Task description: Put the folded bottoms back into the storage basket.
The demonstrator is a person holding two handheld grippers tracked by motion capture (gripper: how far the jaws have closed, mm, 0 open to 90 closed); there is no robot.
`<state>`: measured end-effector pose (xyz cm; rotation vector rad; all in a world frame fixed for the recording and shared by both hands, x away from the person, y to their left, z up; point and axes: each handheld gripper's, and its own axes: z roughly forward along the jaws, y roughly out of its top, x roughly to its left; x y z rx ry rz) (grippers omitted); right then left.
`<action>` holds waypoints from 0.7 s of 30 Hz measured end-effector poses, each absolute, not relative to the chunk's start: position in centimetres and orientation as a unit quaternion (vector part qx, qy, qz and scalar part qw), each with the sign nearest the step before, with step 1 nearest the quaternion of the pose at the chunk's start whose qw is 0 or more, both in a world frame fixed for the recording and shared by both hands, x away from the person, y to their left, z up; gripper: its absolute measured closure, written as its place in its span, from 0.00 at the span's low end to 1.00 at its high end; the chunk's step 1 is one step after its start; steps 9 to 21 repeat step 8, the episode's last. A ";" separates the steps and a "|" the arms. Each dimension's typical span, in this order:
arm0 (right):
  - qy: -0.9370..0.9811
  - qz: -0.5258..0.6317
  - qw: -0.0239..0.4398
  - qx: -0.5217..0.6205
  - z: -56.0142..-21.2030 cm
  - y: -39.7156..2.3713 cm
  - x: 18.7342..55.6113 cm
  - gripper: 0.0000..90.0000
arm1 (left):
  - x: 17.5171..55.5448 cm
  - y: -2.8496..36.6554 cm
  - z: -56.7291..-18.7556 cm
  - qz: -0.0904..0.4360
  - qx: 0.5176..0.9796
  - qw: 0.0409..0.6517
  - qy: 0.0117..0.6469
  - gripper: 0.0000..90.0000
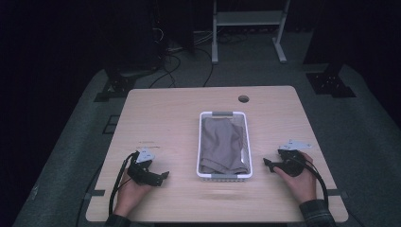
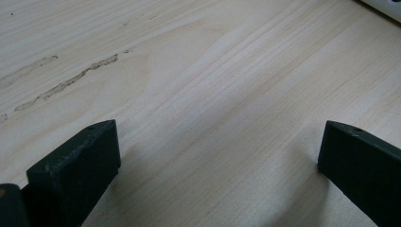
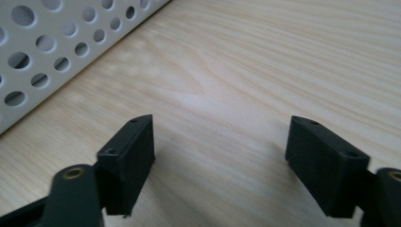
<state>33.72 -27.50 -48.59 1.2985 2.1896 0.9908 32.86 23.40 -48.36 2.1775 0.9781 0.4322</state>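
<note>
High view: one basket (image 1: 207, 118), one cloth (image 1: 222, 144), two claws.

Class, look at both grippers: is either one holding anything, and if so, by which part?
Nothing is held. The left gripper and the right gripper both stand open over bare table, either side of the white basket with the folded cloth.

I can read no text, label, brand or number anywhere here. The tabletop (image 1: 165, 118) and basket (image 1: 222, 115) carry no writing.
</note>
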 end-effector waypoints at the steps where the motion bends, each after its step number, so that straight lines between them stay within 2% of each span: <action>1: 0.786 0.354 0.203 0.464 -48.6 -27.4 33.7 0.24 | 32.9 23.4 -48.4 0.167 0.841 0.350 0.378 0.00; 21: 0.788 0.353 0.201 0.462 -48.6 -27.4 33.8 0.21 | 32.9 23.4 -48.4 0.167 0.841 0.350 0.378 0.00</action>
